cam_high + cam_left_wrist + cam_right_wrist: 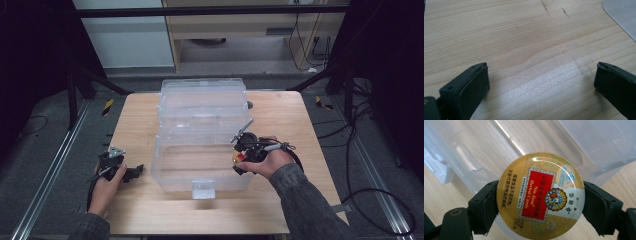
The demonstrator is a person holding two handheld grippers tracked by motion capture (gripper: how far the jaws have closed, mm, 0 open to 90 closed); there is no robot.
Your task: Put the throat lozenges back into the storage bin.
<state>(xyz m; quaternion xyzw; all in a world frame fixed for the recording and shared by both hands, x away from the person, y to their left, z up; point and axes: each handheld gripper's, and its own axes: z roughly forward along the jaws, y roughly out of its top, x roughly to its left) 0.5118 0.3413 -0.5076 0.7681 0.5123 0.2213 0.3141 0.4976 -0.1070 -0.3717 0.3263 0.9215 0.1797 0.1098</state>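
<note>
A round gold candy tin (540, 196) with a red label sits clamped between the two black jaws of my right gripper (540, 202). In the high view that right gripper (243, 159) hovers at the right wall of the clear plastic box (165, 170), with the candy tin (236, 158) showing as a small red and gold spot. The box stands open with its lid (202, 92) tipped back. My left gripper (131, 172) rests low on the table (280, 107) left of the box. Its jaws are spread wide over bare wood, left gripper (541, 82) holding nothing.
A latch tab (203, 189) juts from the box's front wall. A corner of clear plastic (622, 15) shows at the top right of the left gripper view. Black cables lie on the floor to the right of the table.
</note>
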